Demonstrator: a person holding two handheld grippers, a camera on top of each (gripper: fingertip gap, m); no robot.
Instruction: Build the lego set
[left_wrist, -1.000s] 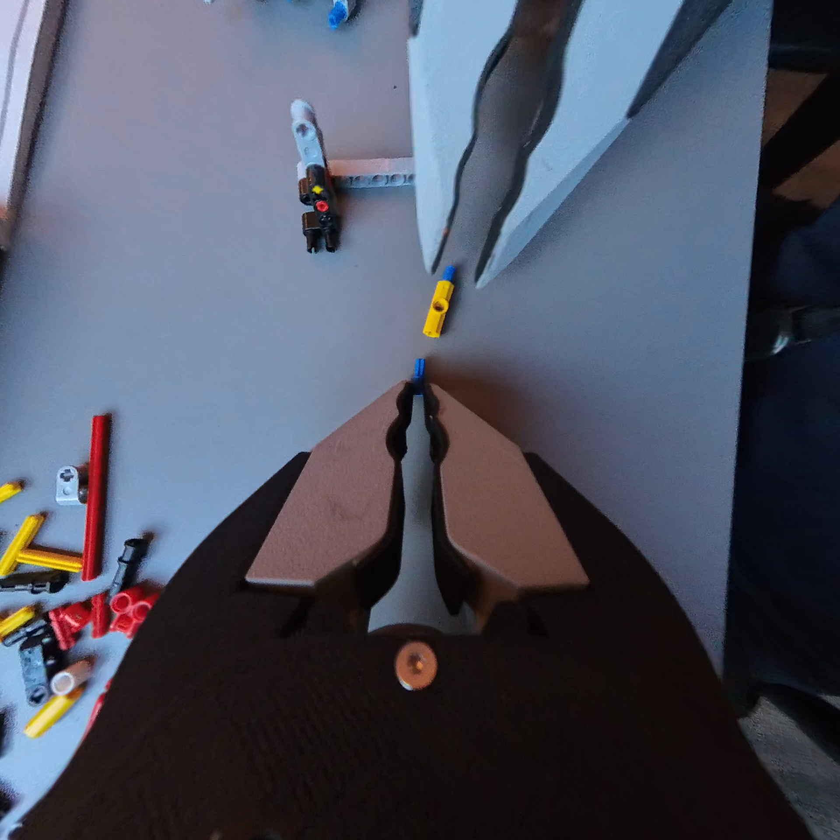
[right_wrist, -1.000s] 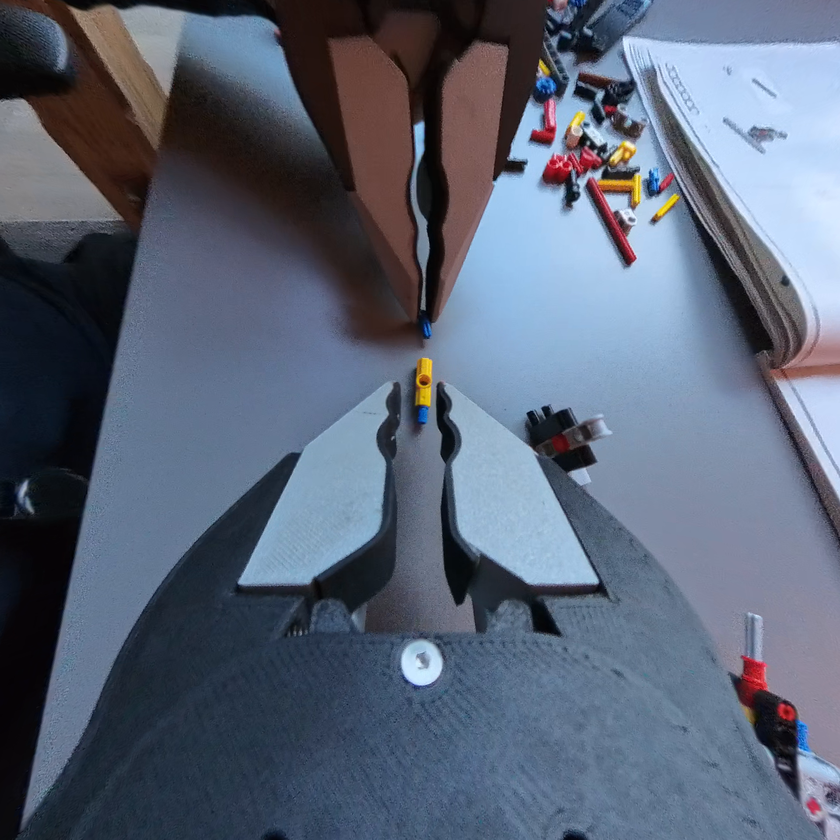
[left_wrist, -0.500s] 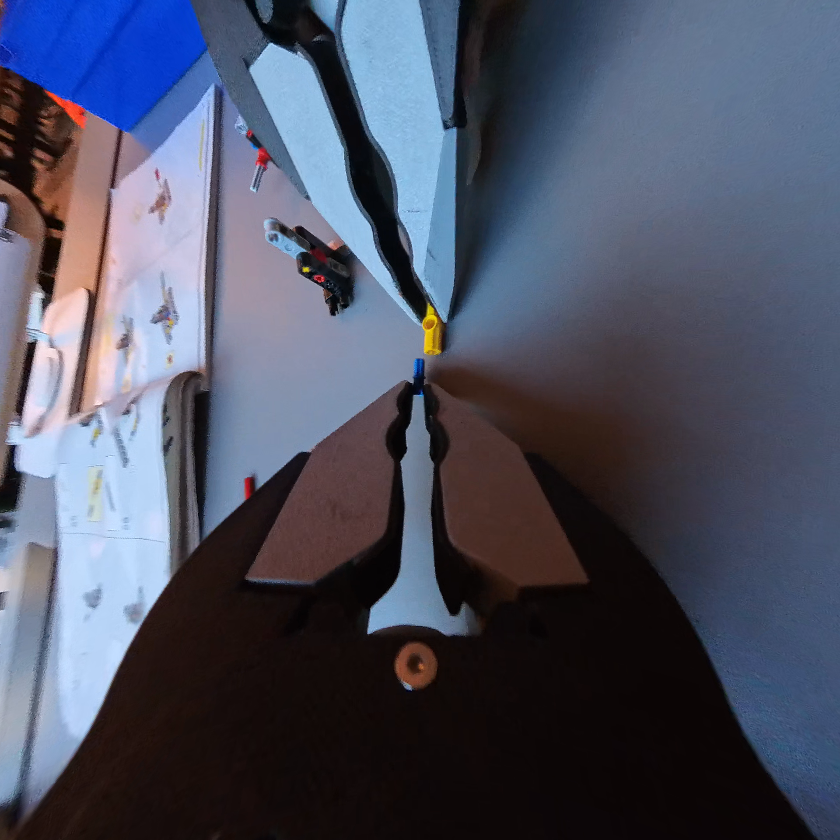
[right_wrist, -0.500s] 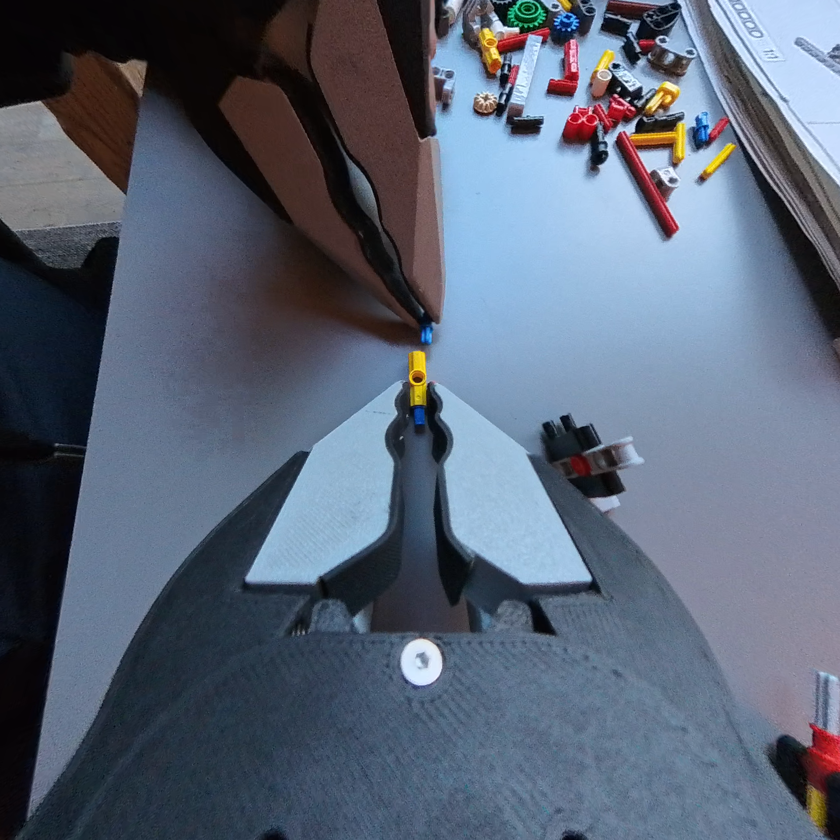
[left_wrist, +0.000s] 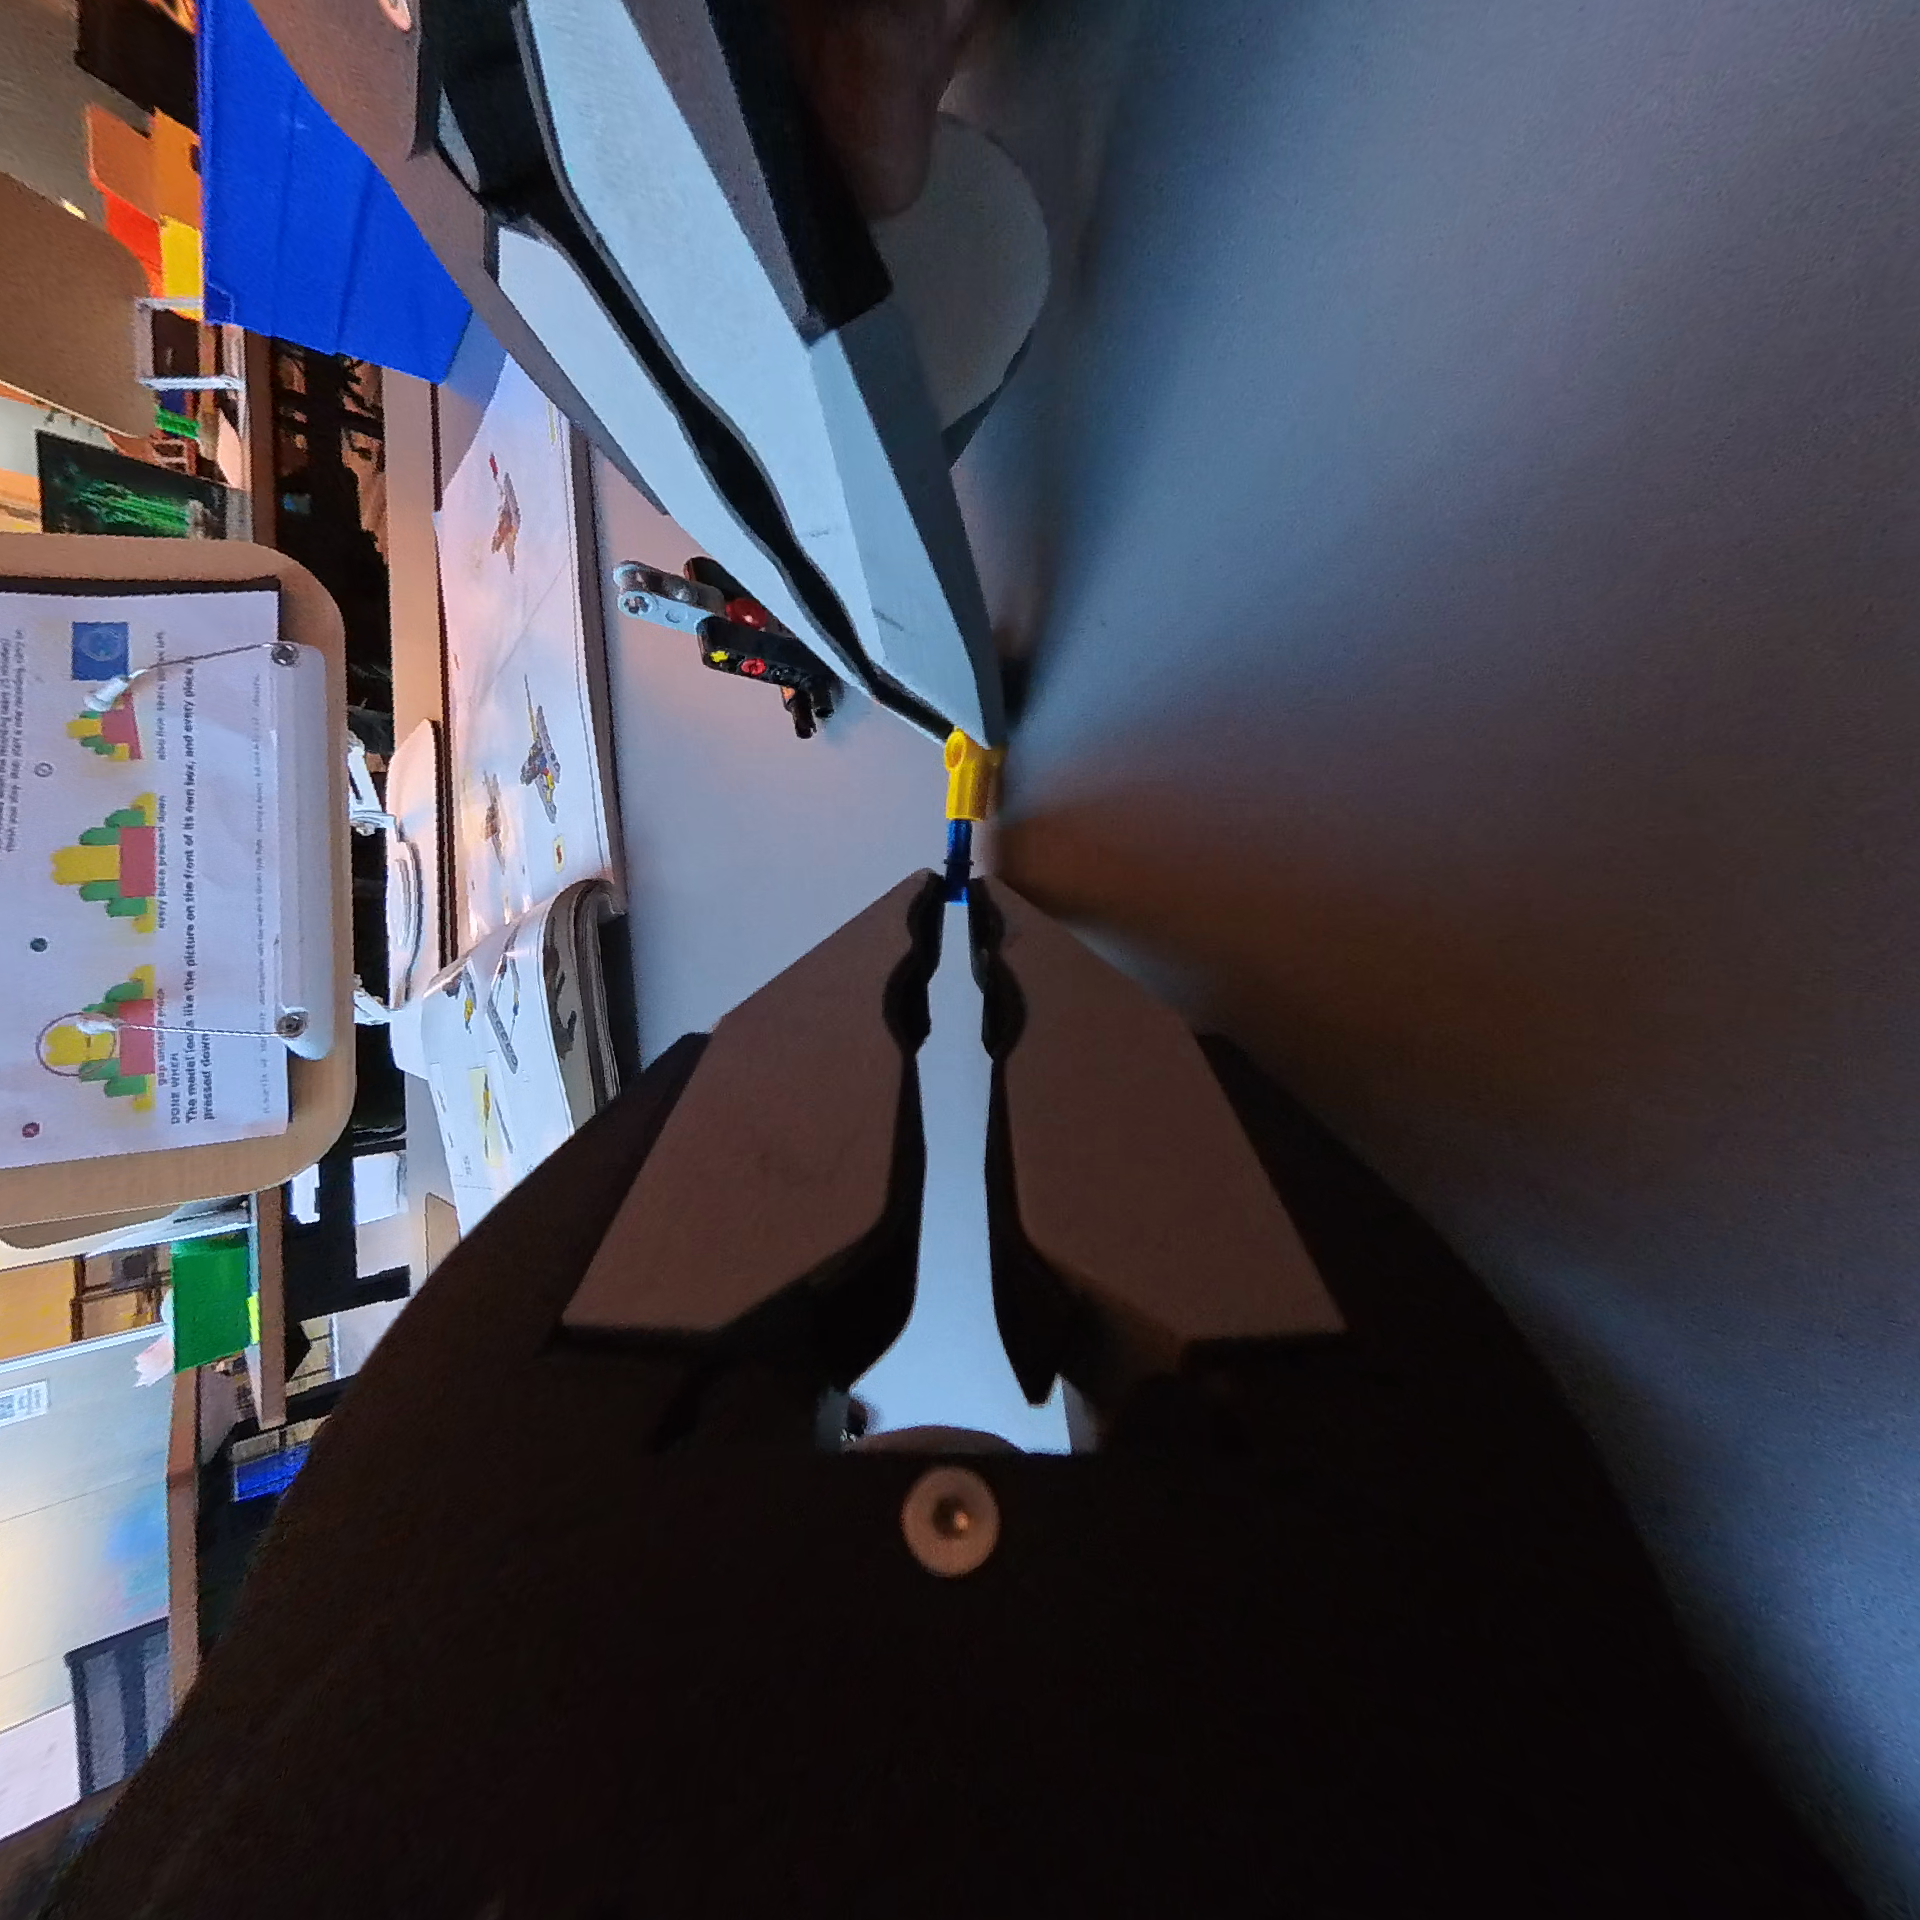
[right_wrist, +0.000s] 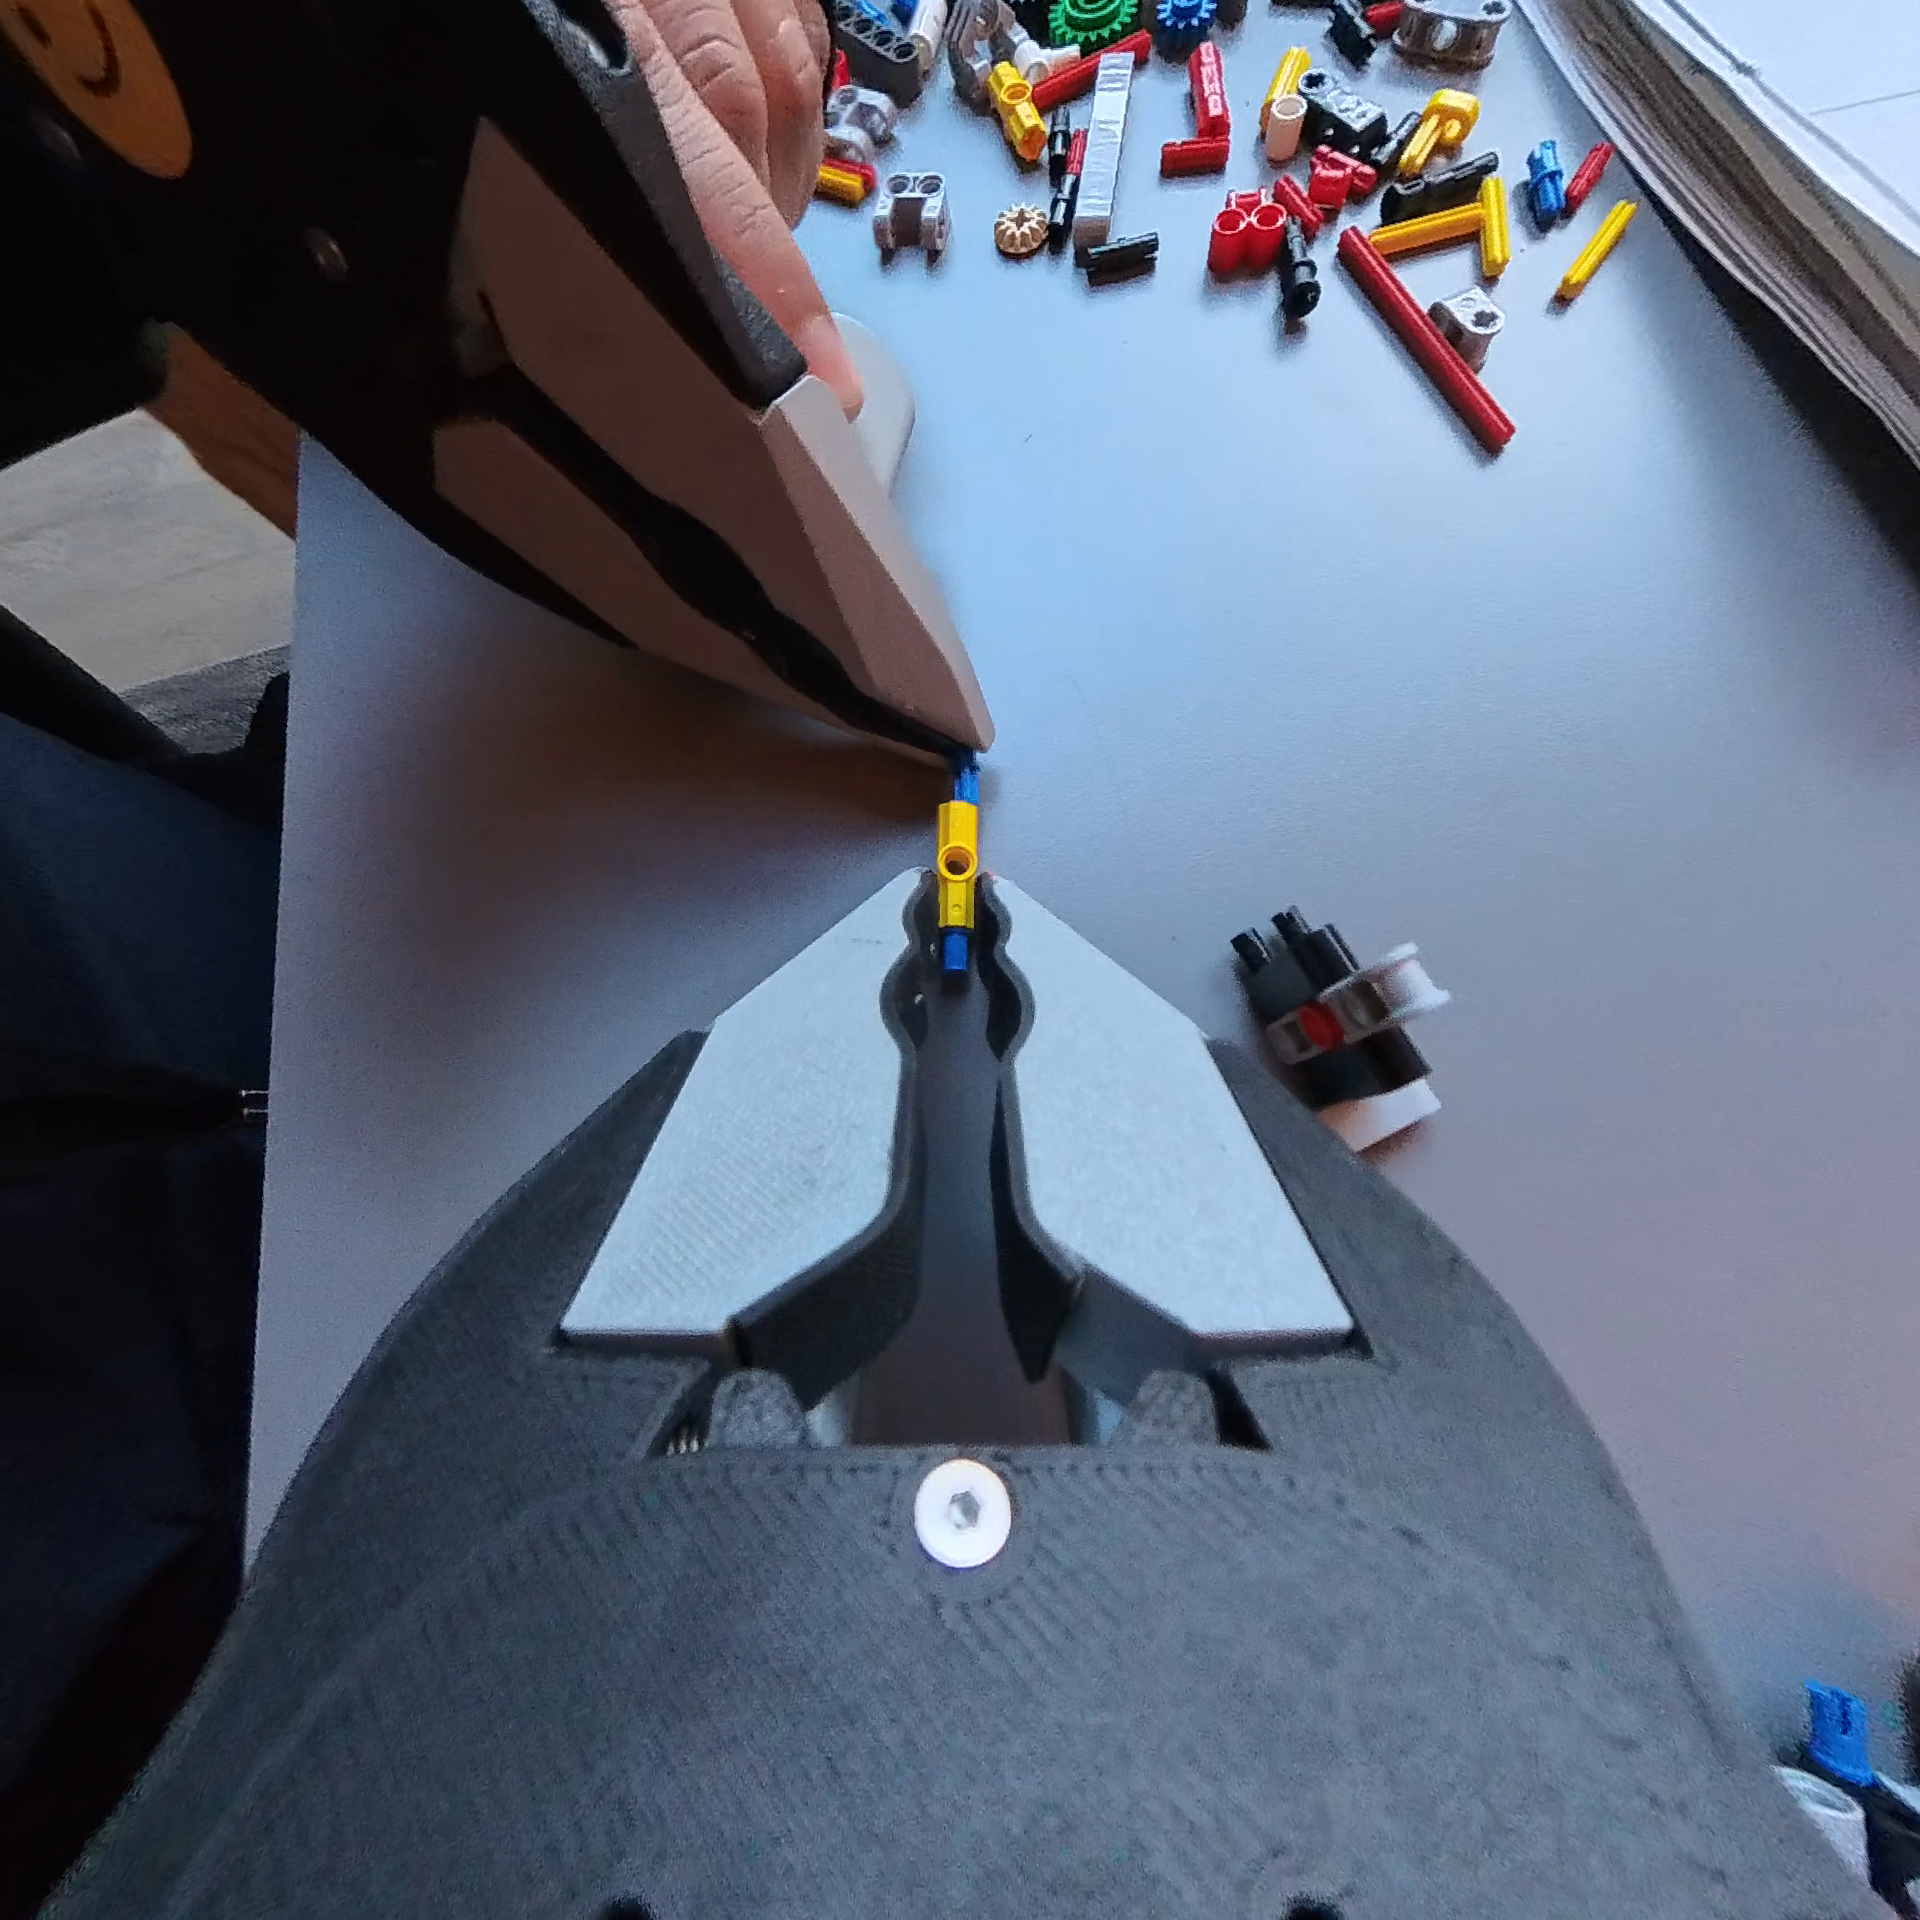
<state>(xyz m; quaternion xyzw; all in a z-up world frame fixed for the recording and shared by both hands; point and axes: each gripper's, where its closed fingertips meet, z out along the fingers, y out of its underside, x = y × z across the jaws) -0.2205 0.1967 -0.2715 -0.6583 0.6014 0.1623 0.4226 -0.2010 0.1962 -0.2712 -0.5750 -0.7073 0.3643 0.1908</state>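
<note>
Above the grey bench (right_wrist: 1351, 644), right tongs (right_wrist: 957, 883) clamped on yellow connector (right_wrist: 956, 862), left tongs (left_wrist: 957, 883) pinching blue pin (left_wrist: 958, 847), pin tip meeting connector.

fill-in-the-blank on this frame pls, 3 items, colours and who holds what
1. The right claw grips a ____ connector.
2. The left claw pinches a ____ pin.
3. The long rod among the loose parts is ____.

Missing words: yellow; blue; red
</note>
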